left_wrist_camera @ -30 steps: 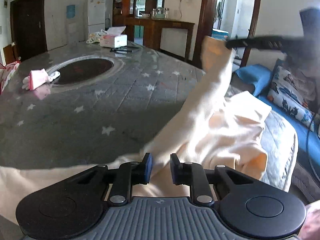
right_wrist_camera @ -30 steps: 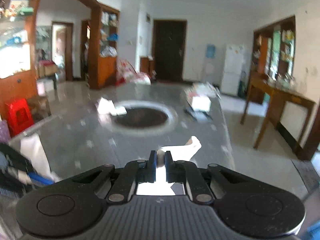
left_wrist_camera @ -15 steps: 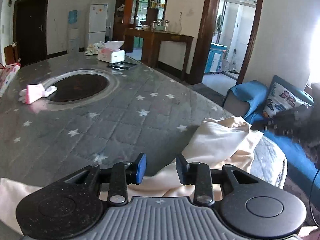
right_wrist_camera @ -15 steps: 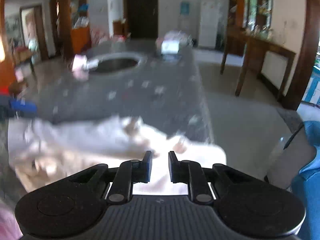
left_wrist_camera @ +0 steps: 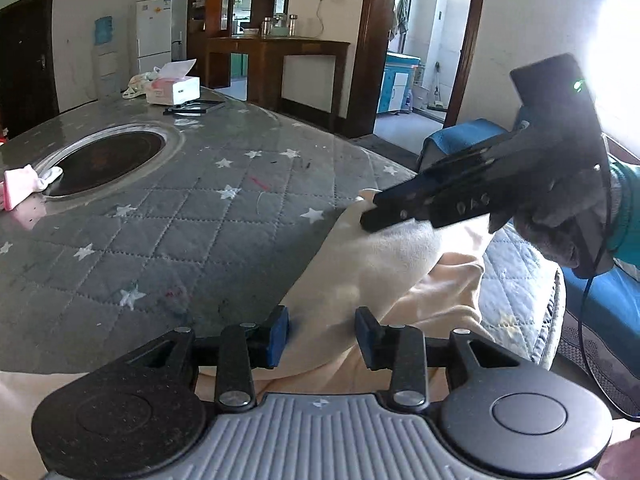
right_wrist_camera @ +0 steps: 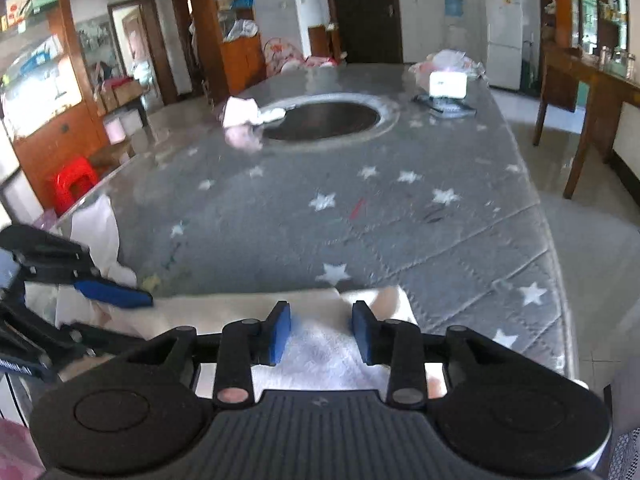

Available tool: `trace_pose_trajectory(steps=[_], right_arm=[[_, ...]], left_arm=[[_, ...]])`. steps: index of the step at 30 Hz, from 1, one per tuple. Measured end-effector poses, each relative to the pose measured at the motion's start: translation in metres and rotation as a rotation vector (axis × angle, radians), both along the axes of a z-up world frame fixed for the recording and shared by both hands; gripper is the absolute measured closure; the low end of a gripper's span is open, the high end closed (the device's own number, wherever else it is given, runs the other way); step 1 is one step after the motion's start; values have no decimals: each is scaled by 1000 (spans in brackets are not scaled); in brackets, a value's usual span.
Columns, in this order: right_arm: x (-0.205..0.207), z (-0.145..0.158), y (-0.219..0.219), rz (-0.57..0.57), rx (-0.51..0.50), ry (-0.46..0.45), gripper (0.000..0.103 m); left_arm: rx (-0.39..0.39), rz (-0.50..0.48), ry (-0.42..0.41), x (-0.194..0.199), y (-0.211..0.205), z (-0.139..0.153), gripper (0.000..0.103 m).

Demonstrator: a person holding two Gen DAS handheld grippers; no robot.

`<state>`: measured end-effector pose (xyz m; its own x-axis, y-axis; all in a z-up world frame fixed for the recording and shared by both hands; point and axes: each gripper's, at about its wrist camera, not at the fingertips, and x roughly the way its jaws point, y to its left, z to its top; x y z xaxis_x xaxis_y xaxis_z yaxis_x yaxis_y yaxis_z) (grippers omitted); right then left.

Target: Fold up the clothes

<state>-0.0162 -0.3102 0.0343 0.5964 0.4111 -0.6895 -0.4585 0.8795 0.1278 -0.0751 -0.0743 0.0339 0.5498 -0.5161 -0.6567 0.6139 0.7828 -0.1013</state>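
Cream garment (left_wrist_camera: 384, 264) lies bunched at near edge of quilted surface (left_wrist_camera: 192, 216), long axis running along that edge. My left claw (left_wrist_camera: 322, 336) spread, fabric between tips. My right claw (right_wrist_camera: 322, 332) spread, over garment's far-end corner. Neither pinches cloth.

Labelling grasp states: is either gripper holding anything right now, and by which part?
Nothing is held. The left gripper and right gripper are both open, hovering over the cream fleece garment at the near edge of the grey star-quilted table.
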Motion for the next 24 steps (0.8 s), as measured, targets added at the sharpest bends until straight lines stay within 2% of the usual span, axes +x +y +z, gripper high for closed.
trace_pose_trajectory(steps=[2,3,4,7,8,9,11,17,19,20,24], right_arm=[[-1,-2,4,9,-6,1,67],[-1,-2,2,-2,-5,-1,59],[-1,-2,0,-13,-4,-2,57],[3,-6,-1,-14,11,16,58],[3,-7,0,-5,15,26,63],[3,-7,2,7,7,29,73],[-3,-2,7,33,-15,3,85],[-31,41,12,63,-32,-147,93],[-29,43,11,61,-36,-150,94],[-28,44,11,60,-38,-151,99],[-24,48,10,57,-45,-157,101]], left_arm=[[-14,3,5,1,3,1,61],[-22,6,9,2,5,2,60],[-29,8,12,3,6,3,60],[-39,21,12,5,8,4,60],[-39,26,12,4,9,5,60],[-37,33,12,4,10,6,58],[-31,46,8,4,13,7,58],[-25,75,-16,8,19,13,54],[-20,74,-28,9,18,16,53],[-20,73,-33,10,17,17,52],[-28,72,-52,13,16,22,47]])
